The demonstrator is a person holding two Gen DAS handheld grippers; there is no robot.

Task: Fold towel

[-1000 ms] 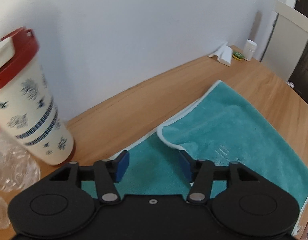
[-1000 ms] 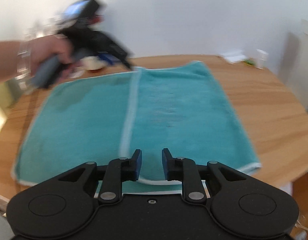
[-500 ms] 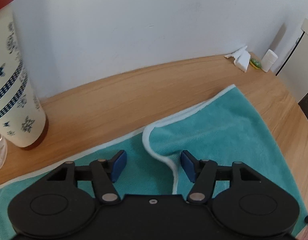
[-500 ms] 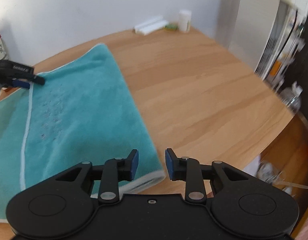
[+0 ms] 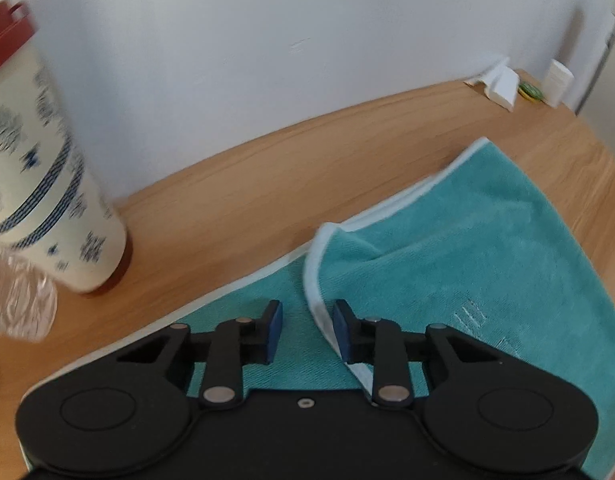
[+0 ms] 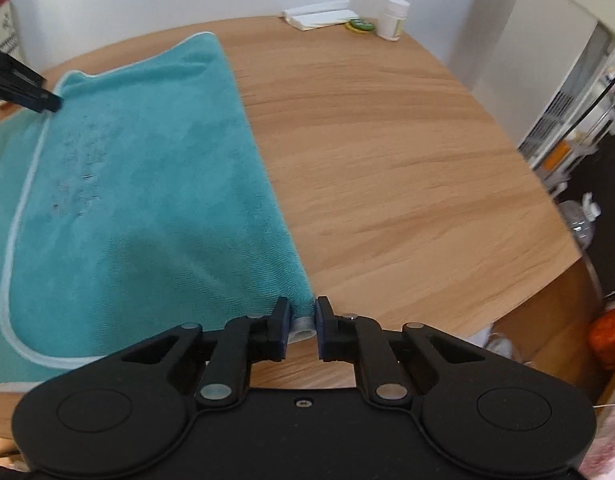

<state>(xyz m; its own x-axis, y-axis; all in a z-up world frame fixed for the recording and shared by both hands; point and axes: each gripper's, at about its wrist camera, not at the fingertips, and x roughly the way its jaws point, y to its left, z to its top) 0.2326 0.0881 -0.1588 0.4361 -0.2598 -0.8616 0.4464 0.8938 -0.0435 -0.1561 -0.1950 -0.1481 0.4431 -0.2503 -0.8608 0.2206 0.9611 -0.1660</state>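
Note:
A teal towel (image 6: 147, 184) with white trim lies folded on the wooden table (image 6: 387, 140), its upper layer covering the right part. My right gripper (image 6: 302, 326) is at the near right corner, shut on the white-trimmed hem. In the left wrist view my left gripper (image 5: 307, 330) is open with narrowed jaws at the towel's (image 5: 467, 248) far side. The upper layer's white edge (image 5: 313, 280) runs between the pads, close to the right one. The right wrist view shows the left gripper's fingers (image 6: 27, 88) at that far corner.
A tall patterned cup (image 5: 47, 200) with a red lid stands at the far left by crinkled clear plastic (image 5: 15, 304). A white box (image 6: 319, 16), a green item (image 6: 359, 26) and a white bottle (image 6: 393, 18) sit at the back. The table edge (image 6: 547, 280) curves on the right.
The right gripper swung to the towel's near right corner and closed on it. The left gripper's jaws narrowed around the upper layer's white edge.

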